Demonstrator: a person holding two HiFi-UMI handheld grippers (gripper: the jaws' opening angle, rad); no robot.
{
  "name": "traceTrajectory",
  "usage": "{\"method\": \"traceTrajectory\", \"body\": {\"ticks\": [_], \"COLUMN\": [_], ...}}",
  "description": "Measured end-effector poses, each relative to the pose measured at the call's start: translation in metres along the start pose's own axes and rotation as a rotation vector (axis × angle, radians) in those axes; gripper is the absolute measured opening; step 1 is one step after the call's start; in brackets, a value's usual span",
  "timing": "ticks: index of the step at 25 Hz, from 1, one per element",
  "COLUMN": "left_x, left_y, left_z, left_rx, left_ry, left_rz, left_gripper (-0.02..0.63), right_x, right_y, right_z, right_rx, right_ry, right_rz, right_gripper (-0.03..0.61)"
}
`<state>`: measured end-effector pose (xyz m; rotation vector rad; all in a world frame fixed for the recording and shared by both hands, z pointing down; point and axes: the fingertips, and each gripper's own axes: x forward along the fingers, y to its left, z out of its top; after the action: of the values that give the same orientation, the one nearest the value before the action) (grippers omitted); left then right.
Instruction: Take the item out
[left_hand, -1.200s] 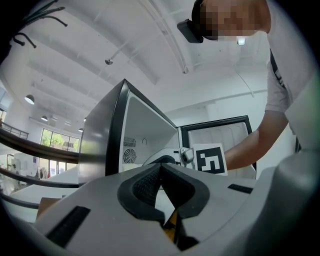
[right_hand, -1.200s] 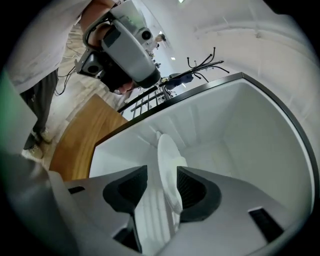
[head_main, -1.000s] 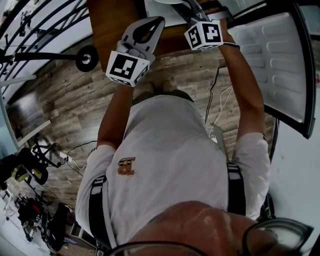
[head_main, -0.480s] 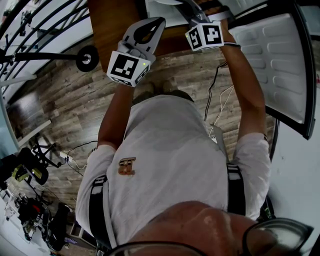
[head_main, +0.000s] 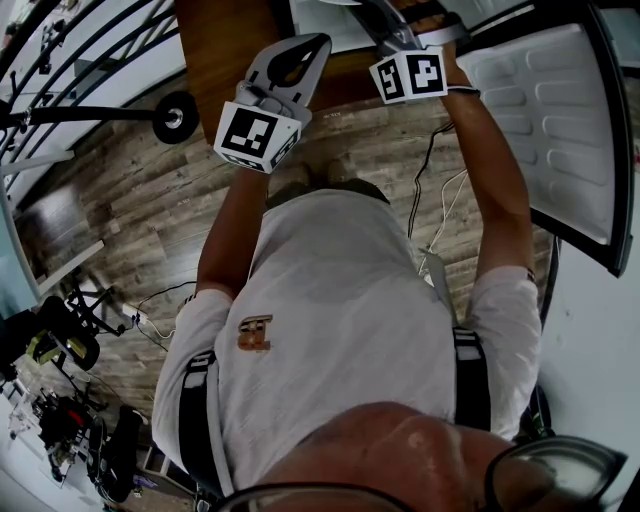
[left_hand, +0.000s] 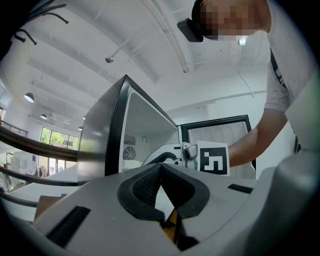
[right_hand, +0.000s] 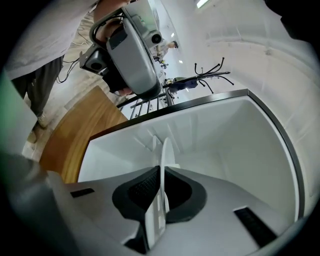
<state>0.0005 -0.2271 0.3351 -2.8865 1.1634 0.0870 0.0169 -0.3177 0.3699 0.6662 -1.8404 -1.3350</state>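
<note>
**Head view and both gripper views.** A person (head_main: 340, 320) stands on a plank floor (head_main: 140, 210) facing a mini fridge (left_hand: 112, 132) whose door (head_main: 545, 120) hangs open at the person's right. The fridge is seen beside a wooden tabletop (right_hand: 75, 135).

**Right gripper** (right_hand: 162, 172): reaches into the fridge's white compartment. Its jaws are closing and are almost together, with a thin white item (right_hand: 165, 150) between the dark pads, which lie against both of its faces.

**Item:** seen edge-on and upright, inside the compartment, clear of the left and right walls and pointing toward the back wall. Its kind cannot be told from this angle.

**Left gripper** (left_hand: 160, 167): held outside the fridge, in front of the open compartment and to the left of the right gripper. Its jaw tips meet and nothing lies between them.
</note>
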Motion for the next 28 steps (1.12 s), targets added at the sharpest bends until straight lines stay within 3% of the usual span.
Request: {"method": "traceTrajectory", "body": {"ticks": [15, 28], "left_x": [-0.01, -0.028], "left_y": [-0.009, -0.027], "left_z": [0.003, 0.027], "left_rx": [0.006, 0.011], "left_ry": [-0.006, -0.037], "left_rz": [-0.017, -0.036], "left_gripper": [0.017, 0.017], "right_x": [-0.036, -0.091], "right_y": [-0.003, -0.011], "right_z": [0.016, 0.03], "right_rx": [-0.065, -0.044], "right_ry": [0.009, 0.03], "right_rz": [-0.045, -0.088], "right_gripper": [0.044, 0.044]}}
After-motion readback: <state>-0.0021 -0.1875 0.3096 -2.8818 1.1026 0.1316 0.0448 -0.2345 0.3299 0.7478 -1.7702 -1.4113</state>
